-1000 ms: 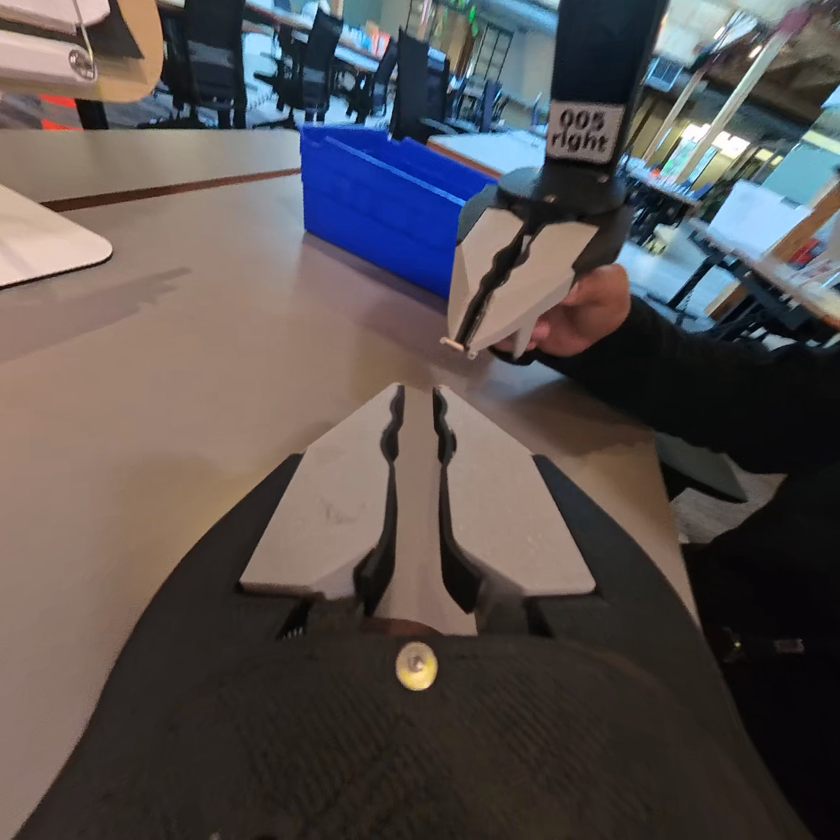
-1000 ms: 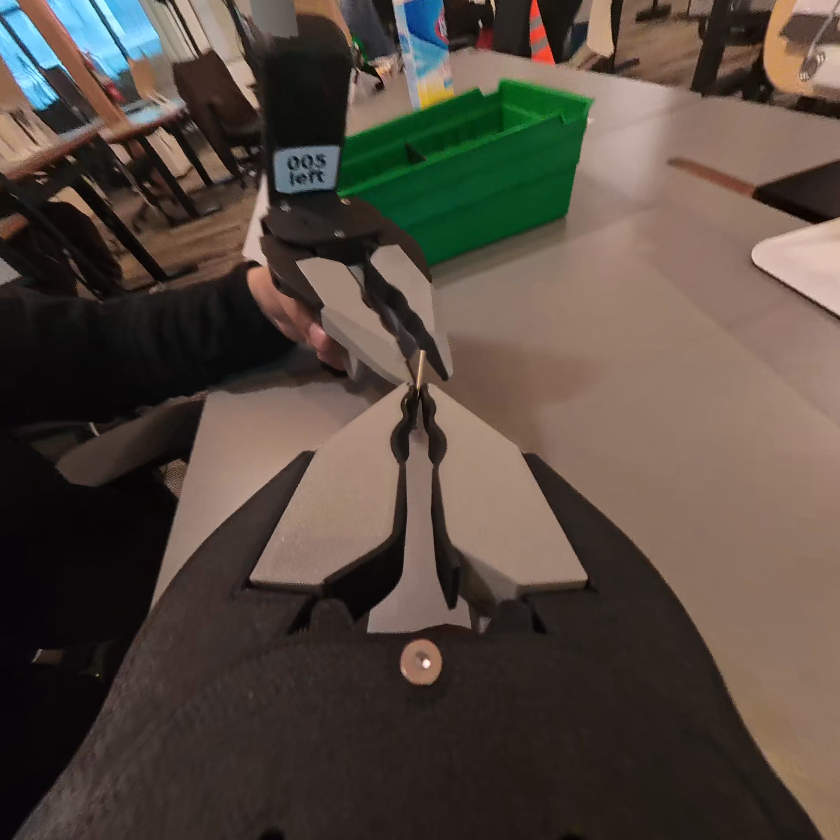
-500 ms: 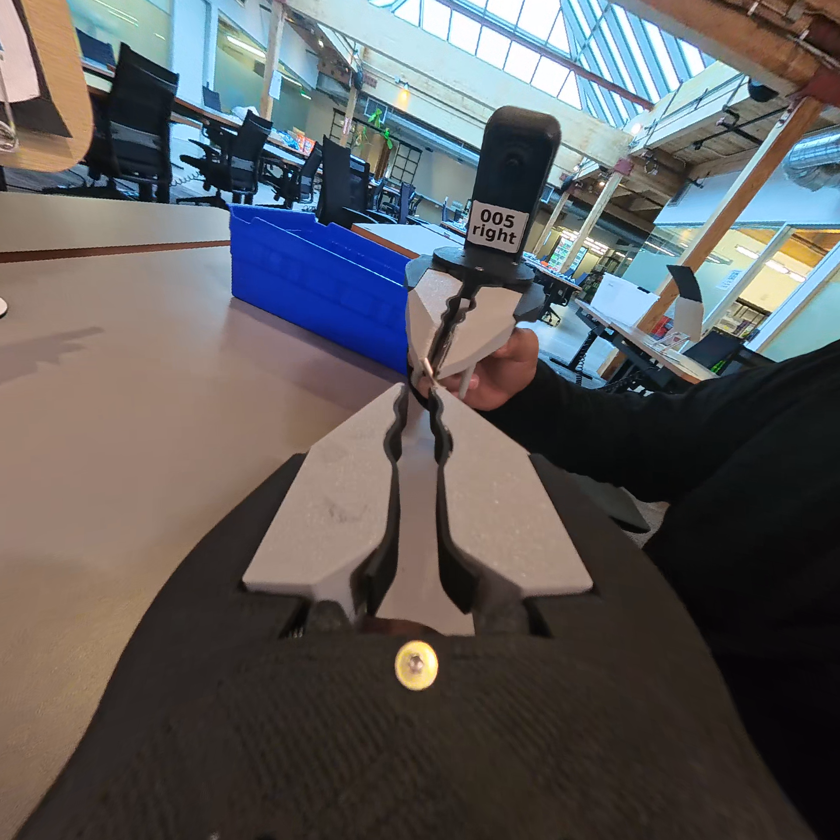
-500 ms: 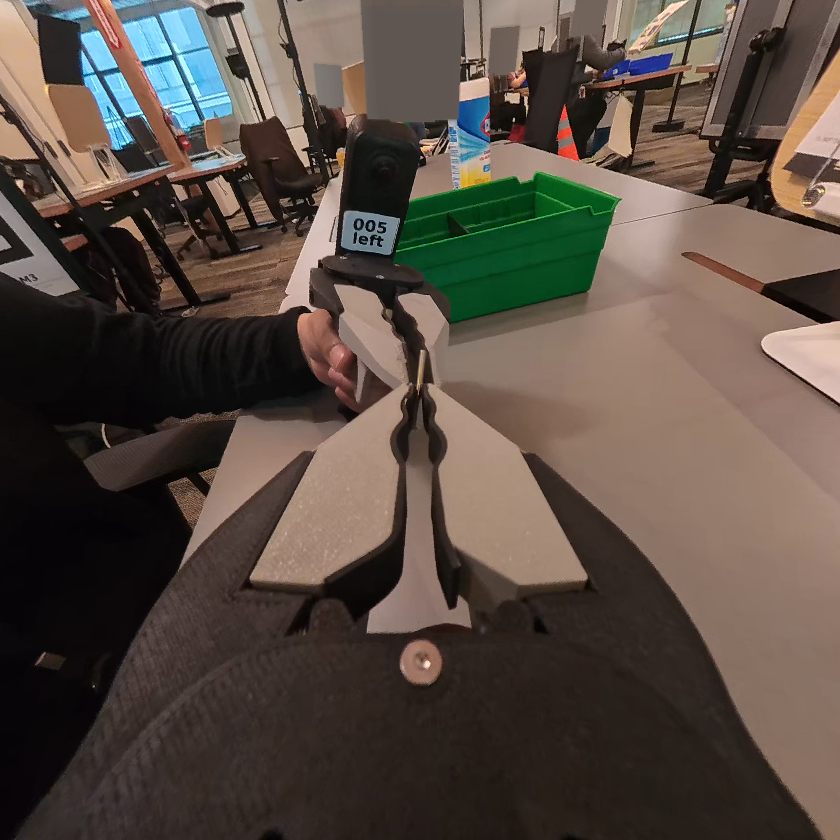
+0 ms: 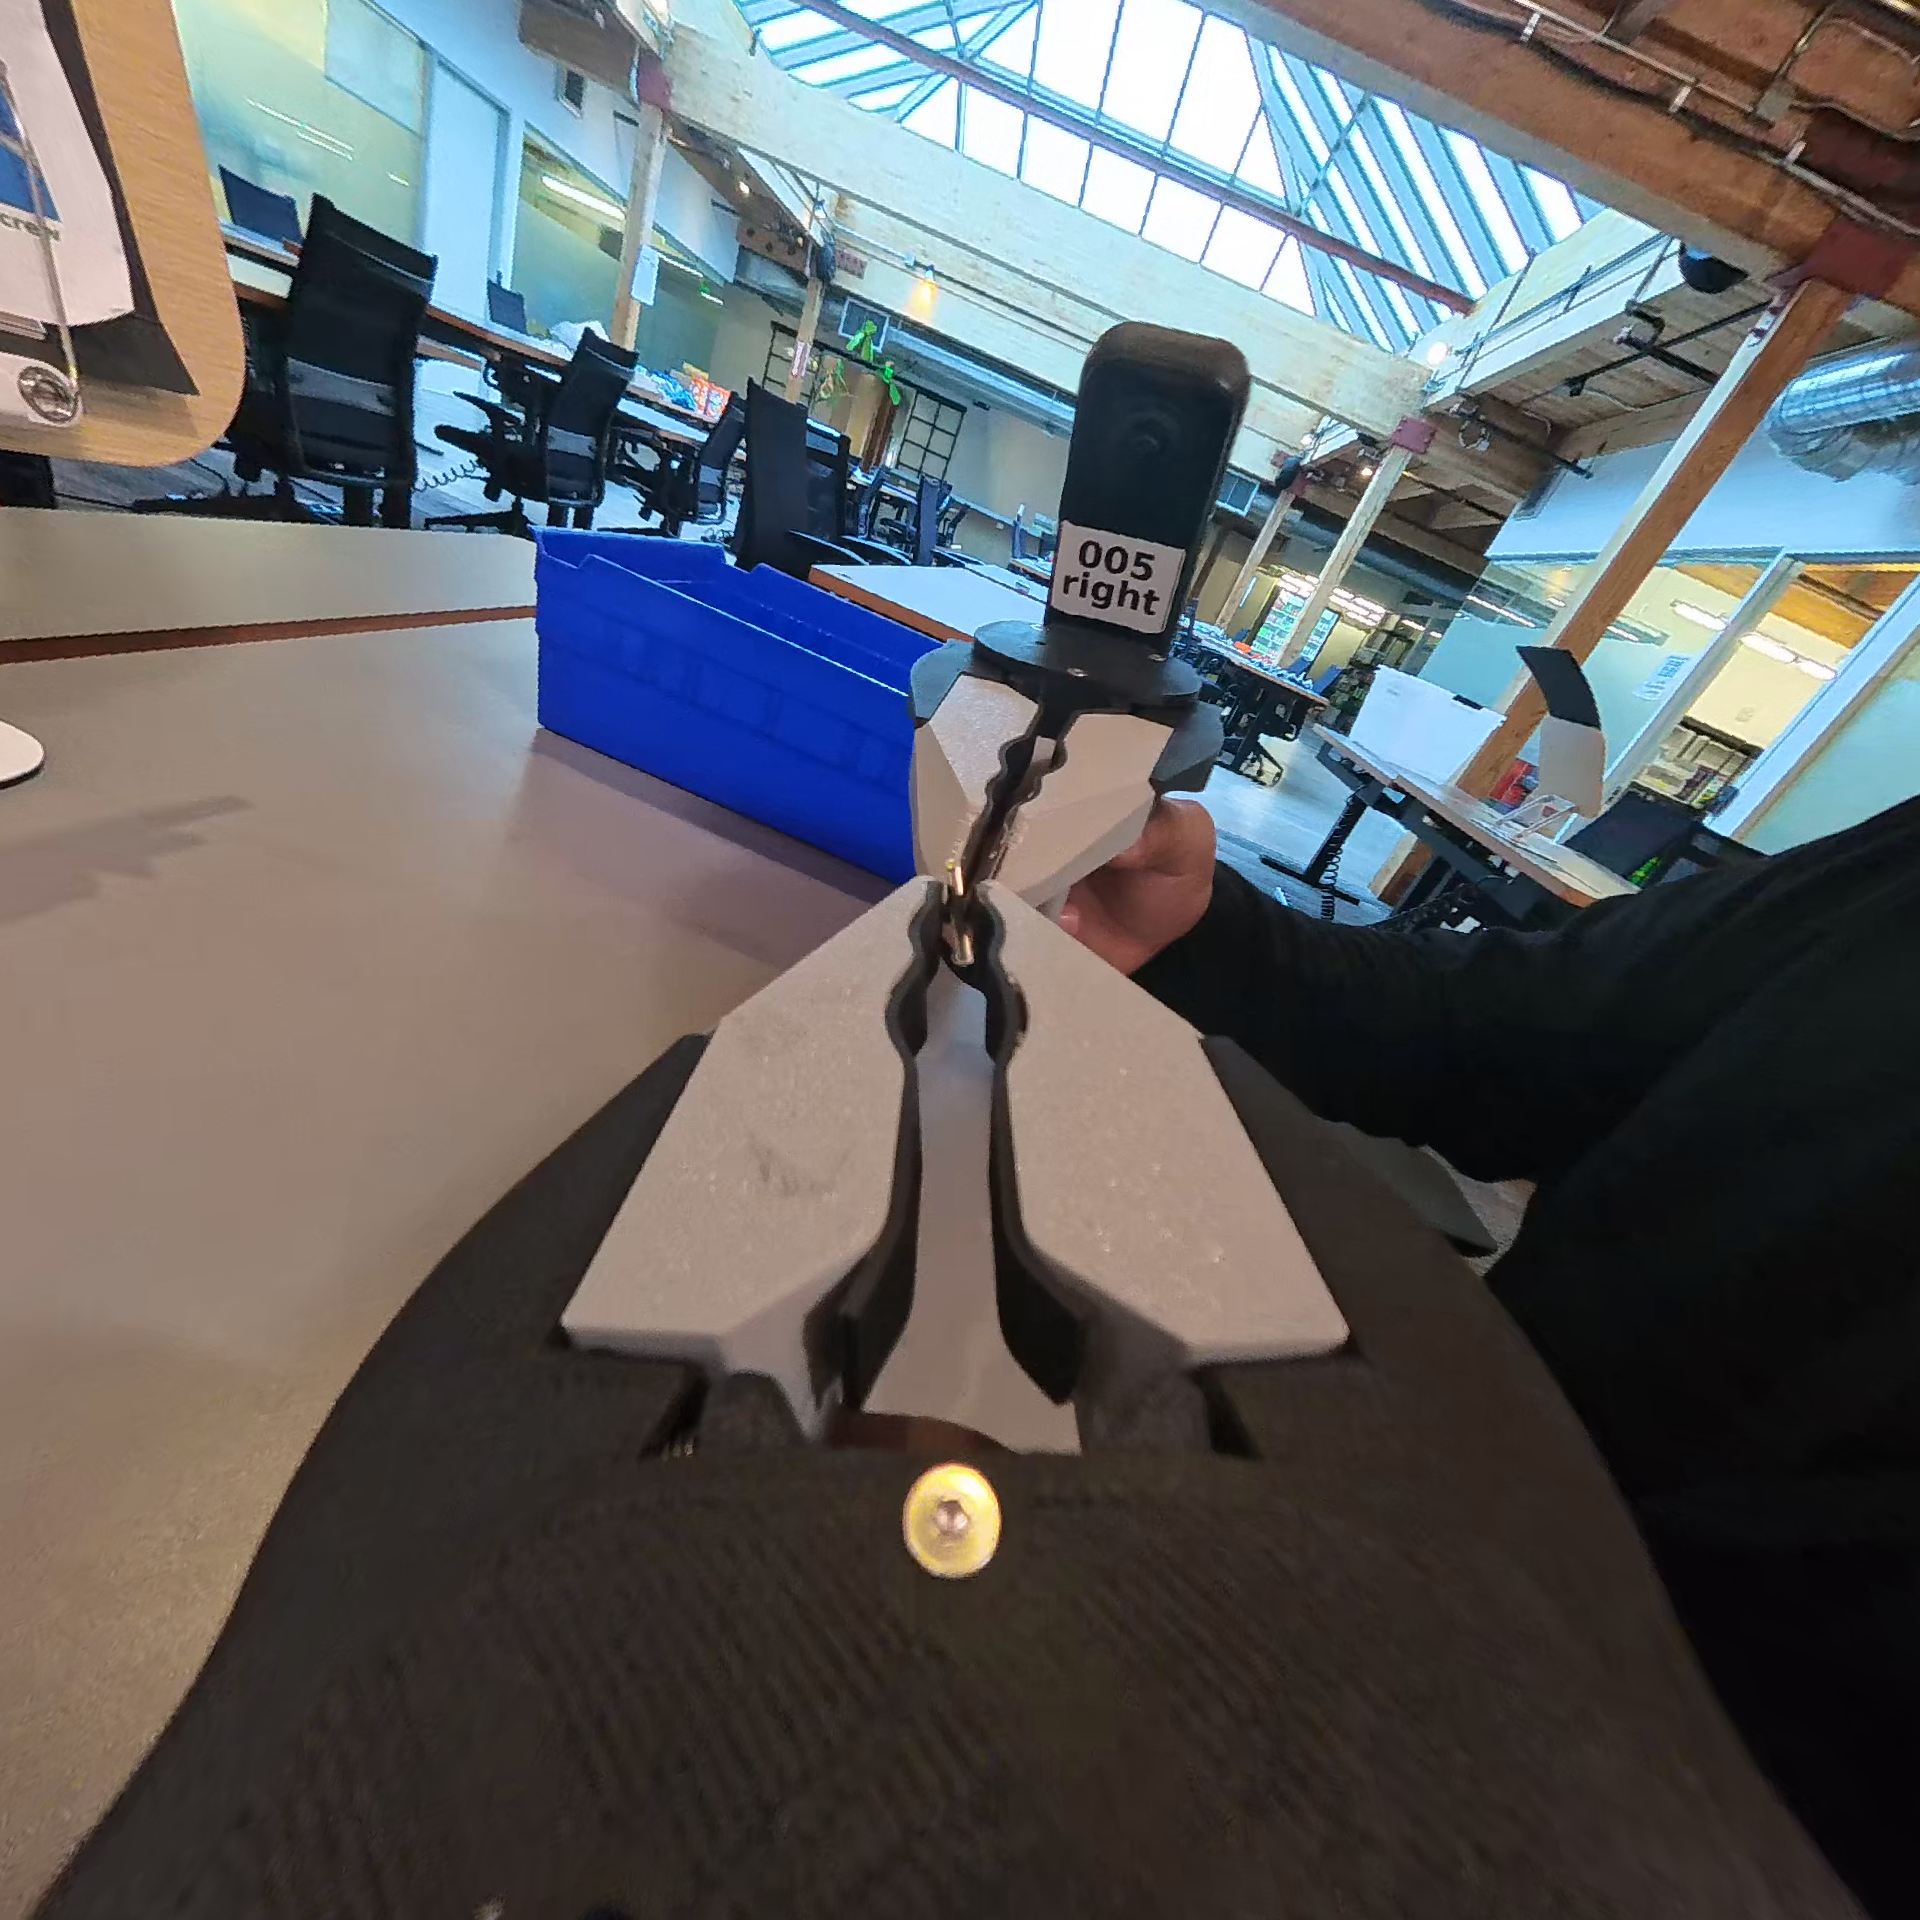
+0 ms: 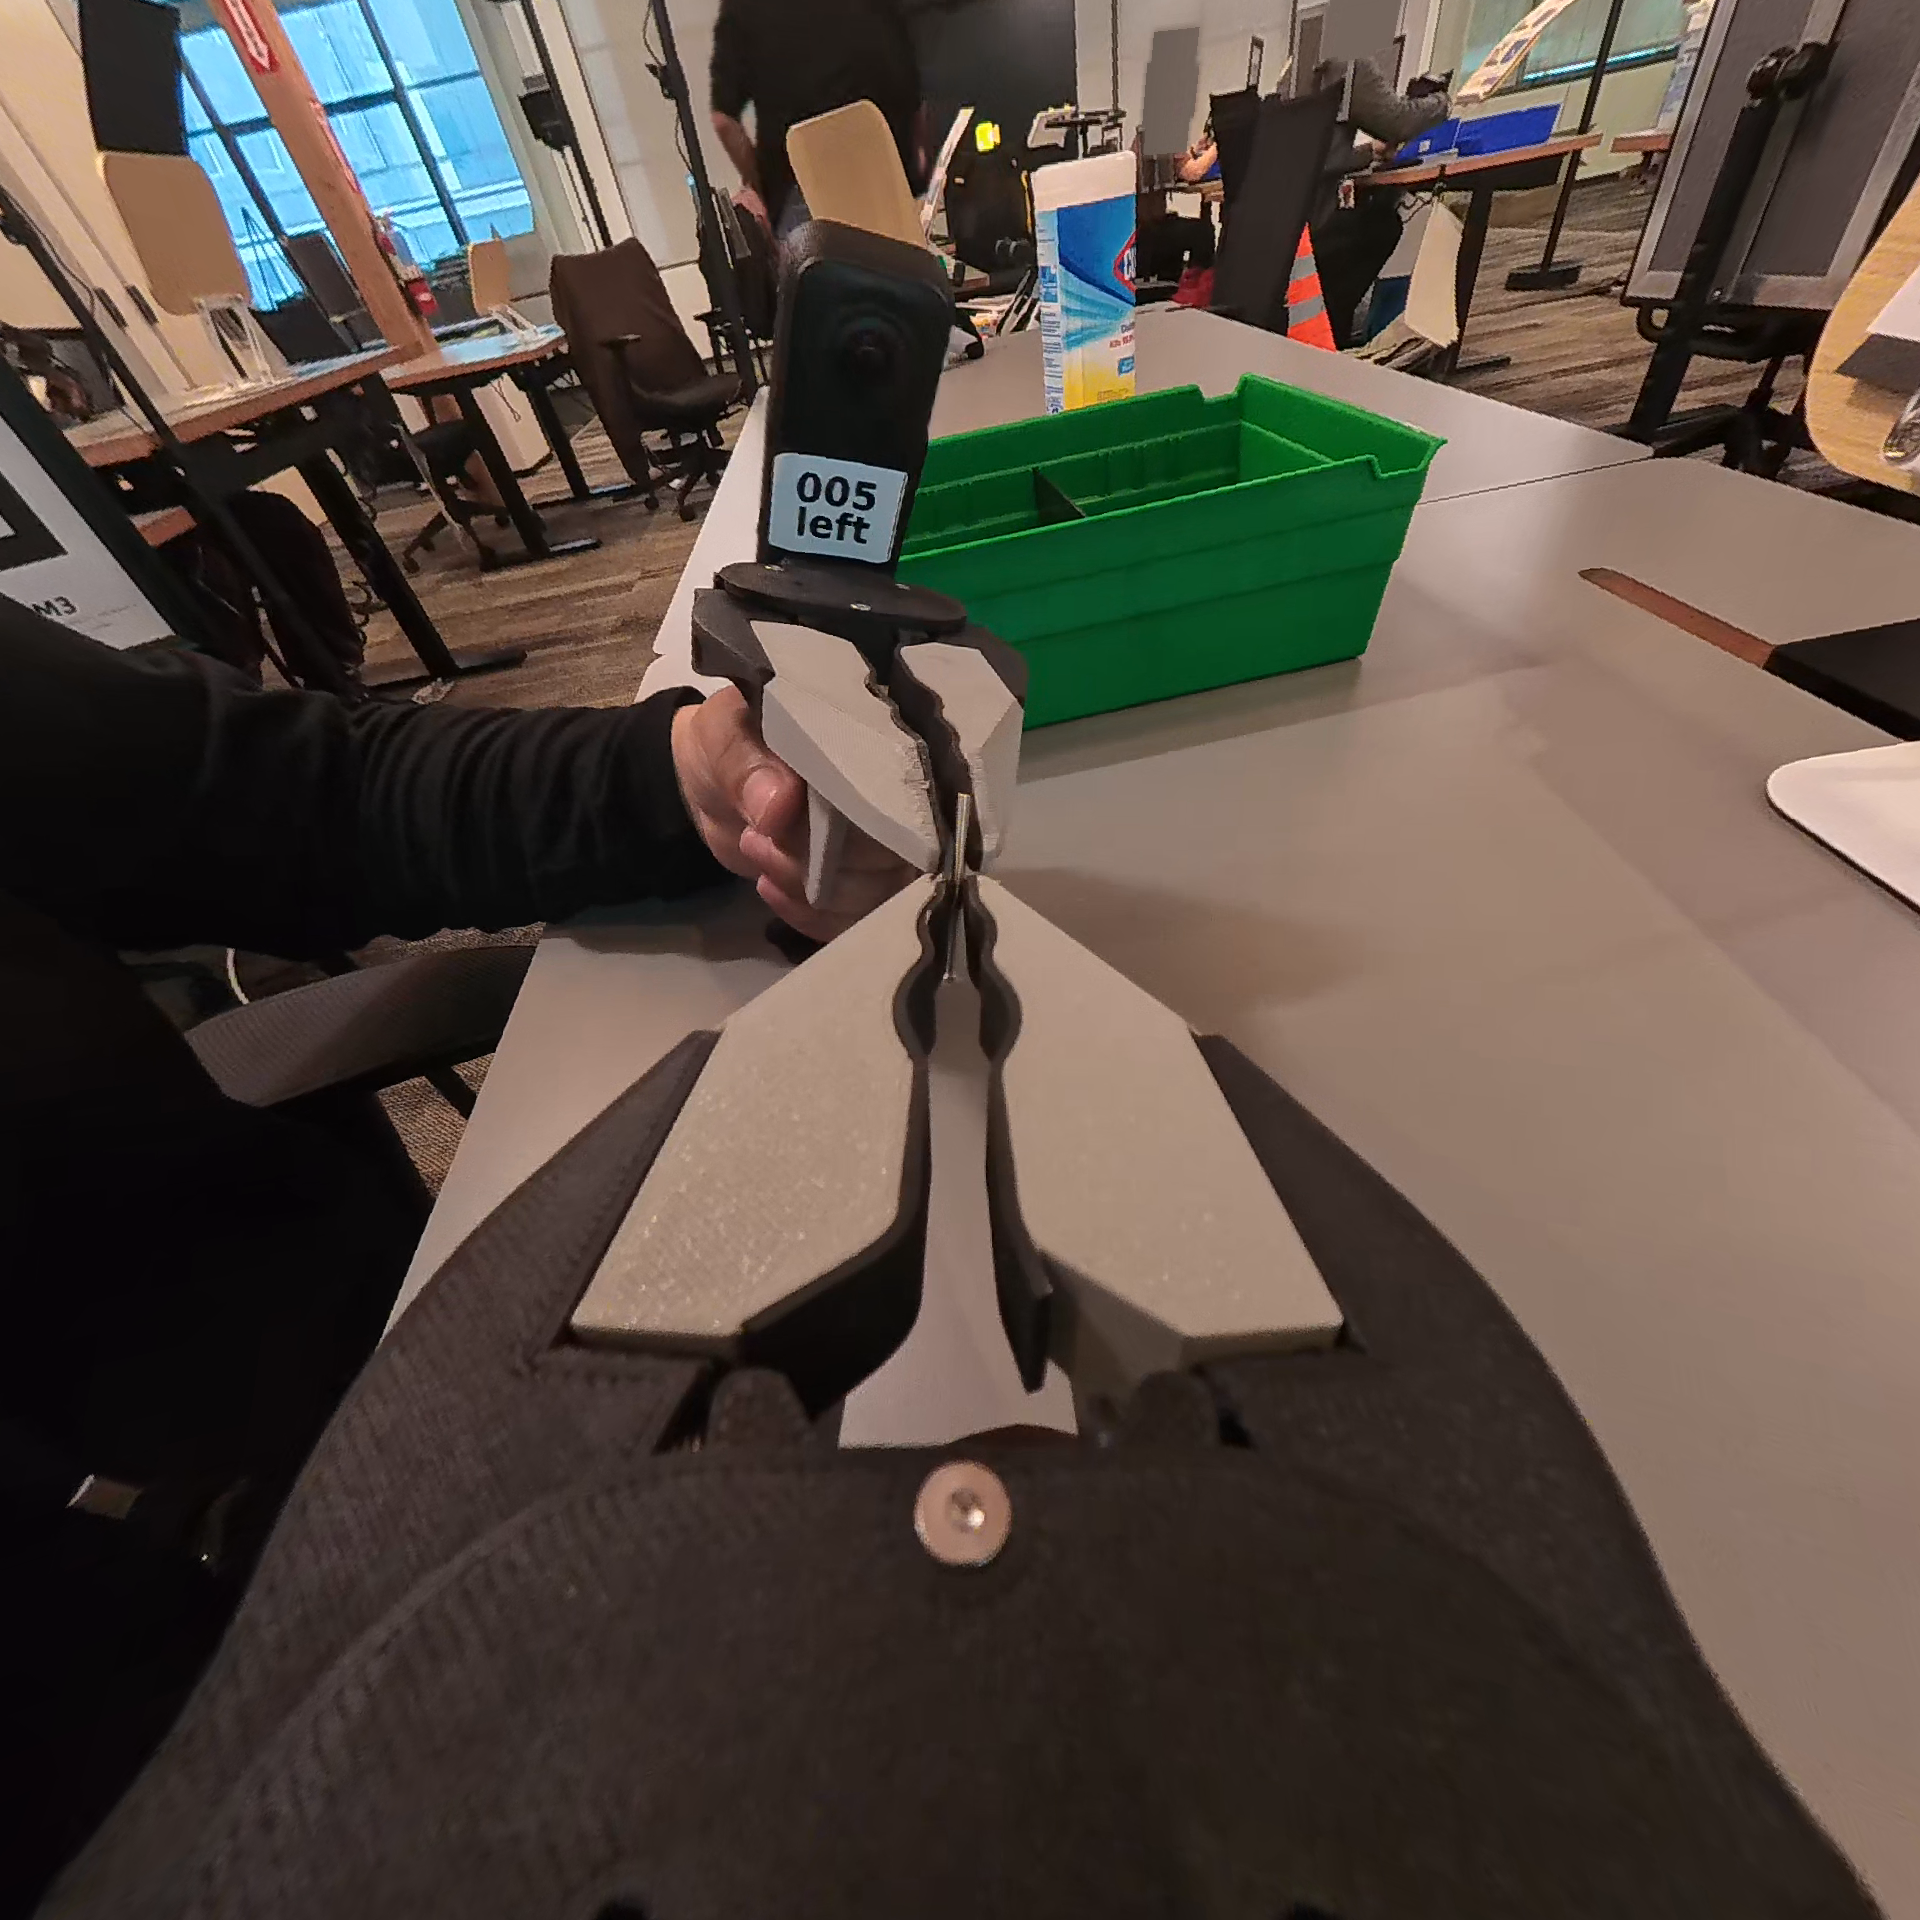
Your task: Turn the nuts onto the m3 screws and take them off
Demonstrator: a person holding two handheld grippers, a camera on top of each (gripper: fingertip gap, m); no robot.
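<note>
Two claws tip-to-tip: left claw (image 5: 954,914) pinches screw (image 6: 962,831) (axis upright), right claw (image 6: 951,904) clenched on it too.

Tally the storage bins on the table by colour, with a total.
Blue bin: 1
Green bin: 1
Total: 2

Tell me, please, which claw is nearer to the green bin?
Left. The left claw stands just in front of the green bin; the right claw meets it at the screw from the side away from the bin.
</note>
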